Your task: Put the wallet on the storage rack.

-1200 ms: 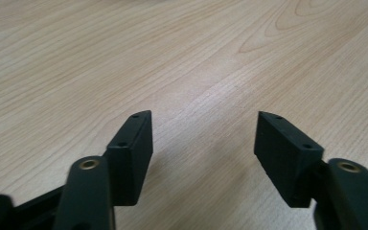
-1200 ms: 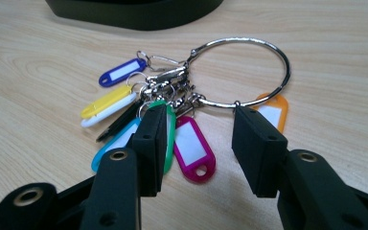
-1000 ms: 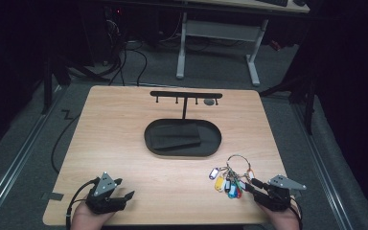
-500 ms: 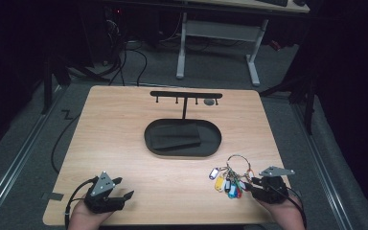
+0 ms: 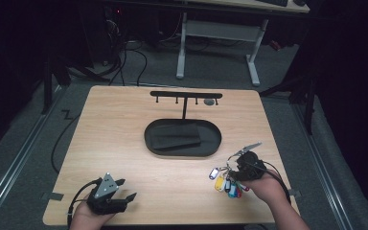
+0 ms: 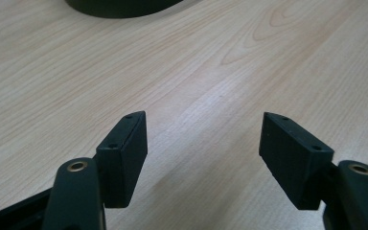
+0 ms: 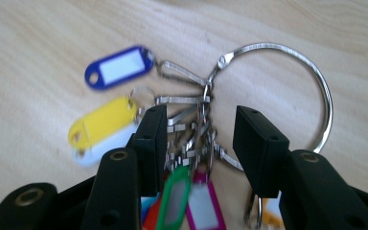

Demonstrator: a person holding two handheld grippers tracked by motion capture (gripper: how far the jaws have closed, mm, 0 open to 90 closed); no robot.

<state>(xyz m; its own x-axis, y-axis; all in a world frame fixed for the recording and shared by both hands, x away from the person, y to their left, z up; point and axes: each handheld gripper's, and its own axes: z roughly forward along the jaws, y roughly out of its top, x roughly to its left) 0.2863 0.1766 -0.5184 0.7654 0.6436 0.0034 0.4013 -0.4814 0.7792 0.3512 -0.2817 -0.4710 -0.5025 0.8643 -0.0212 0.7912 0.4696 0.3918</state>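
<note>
A: What is the right hand-held gripper (image 7: 199,129) doing?

B: Its jaws have just been opening and stand partly apart over the key ring (image 7: 287,81). The cluster of small clips and tags sits between them, but the pads do not seem to press on anything, though the picture is blurred there.

A: And where does the ring lie?

B: On the wooden surface (image 5: 124,139), near its right front corner, just in front of the dark oval tray (image 5: 182,136). A blue tag (image 7: 120,66) and a yellow tag (image 7: 103,122) fan out to one side; green and pink ones hang nearer the camera.

A: The other one?

B: The left hand-held gripper (image 5: 124,189) rests at the left front edge, jaws wide, with bare wood between them. Behind the tray stands a black hook rack (image 5: 186,95).
</note>
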